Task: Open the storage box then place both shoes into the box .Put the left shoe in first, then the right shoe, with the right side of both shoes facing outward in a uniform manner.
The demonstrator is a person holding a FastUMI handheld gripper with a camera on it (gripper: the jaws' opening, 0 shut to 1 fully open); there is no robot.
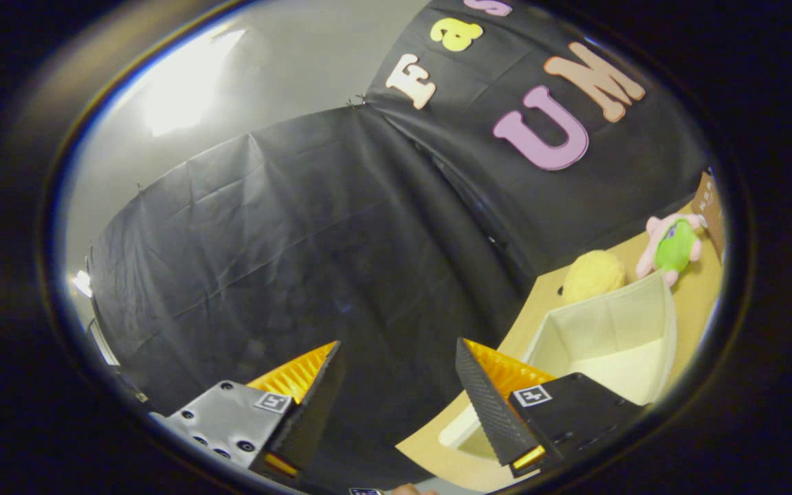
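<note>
The storage box [609, 337] sits on the table [698, 295], a pale fabric bin with its mouth open to the camera and nothing visible inside. It lies off to the right of the jaws, just beyond the right-hand finger, whose body covers the box's near corner. That is the relation that matters: the gripper [399, 385] is not aimed at the box at all but points up and past it, at the booth's dark wall, tilted hard over. The jaws stand wide apart with only black cloth between them, gripping nothing. No shoe can be made out from here, so which way a shoe's long axis runs cannot be told. Beyond the box, a yellow plush toy [592, 275] rests just behind its far rim, and a pink and green plush toy [674, 244] lies further back near a cardboard piece [709, 206]. My read: the gripper must swing down and right before anything useful happens.
</note>
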